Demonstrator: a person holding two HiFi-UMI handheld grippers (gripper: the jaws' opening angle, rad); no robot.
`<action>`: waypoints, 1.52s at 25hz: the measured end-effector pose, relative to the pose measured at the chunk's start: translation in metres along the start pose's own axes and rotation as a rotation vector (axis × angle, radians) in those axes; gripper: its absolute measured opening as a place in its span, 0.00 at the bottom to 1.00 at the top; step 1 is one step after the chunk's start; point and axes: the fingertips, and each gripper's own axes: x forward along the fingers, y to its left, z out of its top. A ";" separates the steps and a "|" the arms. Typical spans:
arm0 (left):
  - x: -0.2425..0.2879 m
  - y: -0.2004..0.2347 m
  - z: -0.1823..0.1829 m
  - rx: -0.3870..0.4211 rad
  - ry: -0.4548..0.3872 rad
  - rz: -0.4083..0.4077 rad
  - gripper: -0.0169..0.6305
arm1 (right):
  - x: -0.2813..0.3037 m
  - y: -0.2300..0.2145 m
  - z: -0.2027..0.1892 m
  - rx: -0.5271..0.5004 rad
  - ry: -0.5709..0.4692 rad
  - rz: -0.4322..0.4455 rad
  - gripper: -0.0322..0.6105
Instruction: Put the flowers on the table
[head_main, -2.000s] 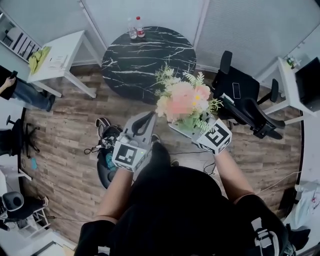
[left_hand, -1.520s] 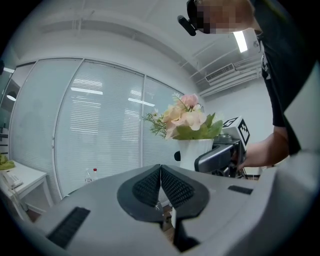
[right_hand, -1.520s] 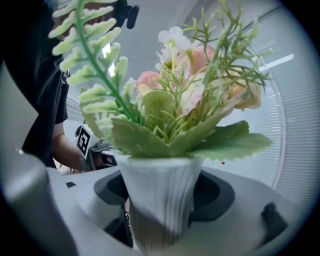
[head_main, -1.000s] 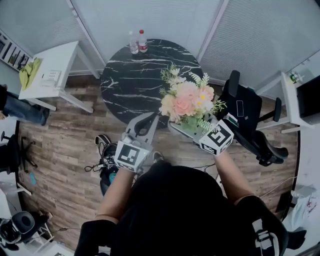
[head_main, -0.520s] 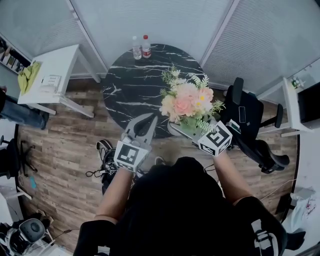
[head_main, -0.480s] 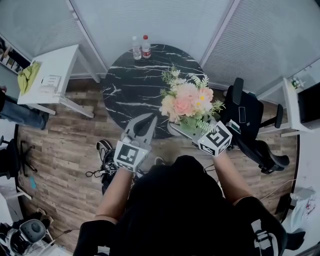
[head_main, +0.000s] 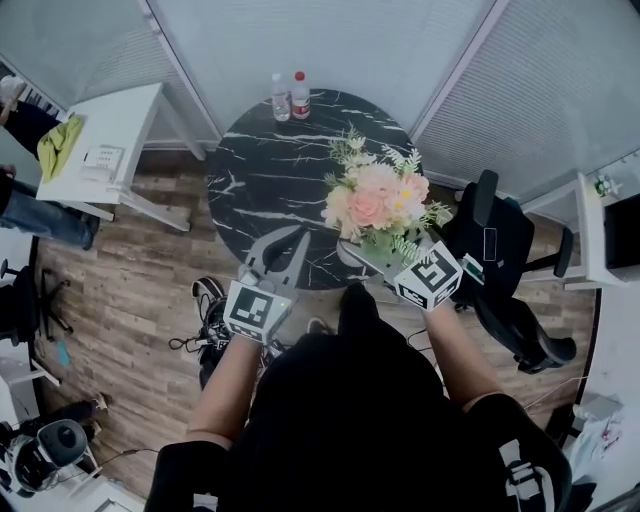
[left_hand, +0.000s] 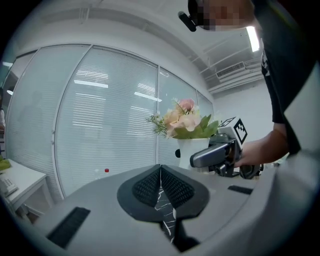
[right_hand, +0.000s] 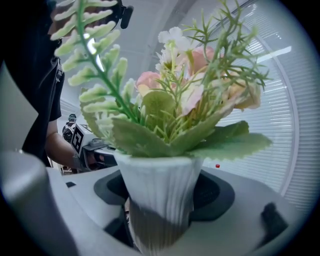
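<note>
Right gripper (head_main: 362, 256) clamps upright white ribbed flower vase (right_hand: 157, 192) at round black marble worktop's (head_main: 265, 165) lower-right edge; left gripper (head_main: 288, 245) closed, empty.

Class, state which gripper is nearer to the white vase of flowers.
Right. The right gripper clamps the white vase; the left gripper, shut and empty, is apart to its left.
</note>
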 end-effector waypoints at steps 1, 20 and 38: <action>0.004 0.004 0.000 -0.002 0.001 0.014 0.05 | 0.003 -0.007 -0.001 -0.005 0.000 0.005 0.59; 0.111 0.078 -0.033 -0.079 -0.043 0.176 0.05 | 0.091 -0.146 -0.048 -0.022 -0.004 0.081 0.59; 0.187 0.142 -0.138 -0.073 0.004 0.283 0.05 | 0.176 -0.206 -0.133 -0.051 -0.003 0.092 0.59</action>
